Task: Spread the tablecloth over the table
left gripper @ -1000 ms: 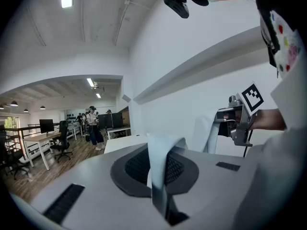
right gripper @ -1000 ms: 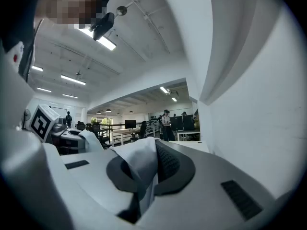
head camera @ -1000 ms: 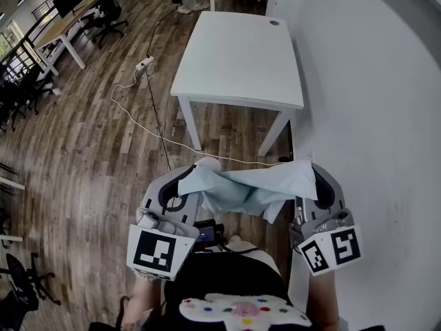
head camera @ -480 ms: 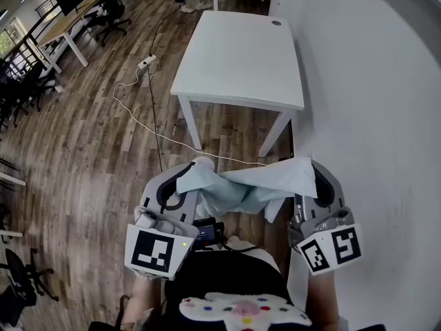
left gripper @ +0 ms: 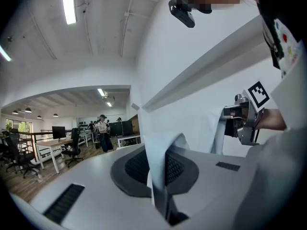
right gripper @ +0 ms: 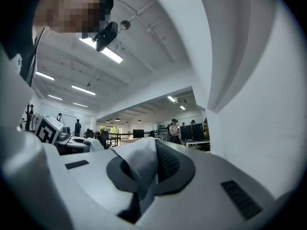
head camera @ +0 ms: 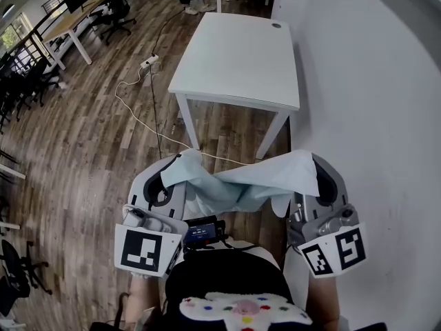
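- Tablecloth (head camera: 241,181), pale blue and bunched, hangs slack between my two grippers in front of my chest. It is off the table and does not touch it.
- My left gripper (head camera: 176,169) holds the end of the bundle at 9 o'clock. In the left gripper view the tablecloth is pinched between my two closed fingers and rises out of them as a narrow fold.
- My right gripper (head camera: 311,163) holds the end at 3 o'clock. In the right gripper view a thick fold is squeezed between its closed fingers and drapes over one pad.
- Each gripper shows in the other's view: the right one at 3 o'clock in the left gripper view, the left one at 9 o'clock in the right gripper view.
- White table (head camera: 238,54) stands at 12 o'clock from the cloth, well apart, with its right edge along the white wall (head camera: 372,81).
- A white cable (head camera: 138,119) runs across the wooden floor (head camera: 83,157) from a power strip (head camera: 148,63) at 9 o'clock of the table and passes by its near legs.
- Office desks (head camera: 72,19) and chairs stand at 10 to 11 o'clock.
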Tool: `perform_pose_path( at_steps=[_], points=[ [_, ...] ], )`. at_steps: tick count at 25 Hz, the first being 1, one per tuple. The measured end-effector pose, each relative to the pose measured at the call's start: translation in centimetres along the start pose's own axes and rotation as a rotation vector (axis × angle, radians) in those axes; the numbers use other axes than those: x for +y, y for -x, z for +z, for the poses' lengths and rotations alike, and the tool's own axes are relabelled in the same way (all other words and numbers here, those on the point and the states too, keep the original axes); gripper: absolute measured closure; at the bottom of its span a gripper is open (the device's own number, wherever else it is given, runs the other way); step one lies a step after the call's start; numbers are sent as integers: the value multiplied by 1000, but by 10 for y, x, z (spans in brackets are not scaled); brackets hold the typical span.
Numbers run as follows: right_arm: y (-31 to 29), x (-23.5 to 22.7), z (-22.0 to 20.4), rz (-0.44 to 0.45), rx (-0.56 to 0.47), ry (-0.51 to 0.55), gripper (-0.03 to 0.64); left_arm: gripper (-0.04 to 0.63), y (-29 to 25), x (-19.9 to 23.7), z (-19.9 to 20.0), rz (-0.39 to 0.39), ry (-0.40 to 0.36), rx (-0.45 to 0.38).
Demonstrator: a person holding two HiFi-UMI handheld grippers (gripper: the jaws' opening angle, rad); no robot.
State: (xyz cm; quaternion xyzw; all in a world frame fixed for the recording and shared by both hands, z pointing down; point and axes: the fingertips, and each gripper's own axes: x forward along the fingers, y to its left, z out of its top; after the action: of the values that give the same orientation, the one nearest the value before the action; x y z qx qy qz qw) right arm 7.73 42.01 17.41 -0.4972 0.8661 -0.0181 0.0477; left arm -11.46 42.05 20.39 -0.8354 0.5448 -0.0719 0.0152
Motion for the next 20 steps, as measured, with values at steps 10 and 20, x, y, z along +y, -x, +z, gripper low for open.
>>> perform_pose_path(
  at_steps=[10,20],
  points=[
    [6,-10,18,-14,-79,-6,586,584,-5,4,8,9,13,-43],
    [-39,-48,12,-97,-69,5,586,584,-70,28,9,-53,1,-85]
  ],
)
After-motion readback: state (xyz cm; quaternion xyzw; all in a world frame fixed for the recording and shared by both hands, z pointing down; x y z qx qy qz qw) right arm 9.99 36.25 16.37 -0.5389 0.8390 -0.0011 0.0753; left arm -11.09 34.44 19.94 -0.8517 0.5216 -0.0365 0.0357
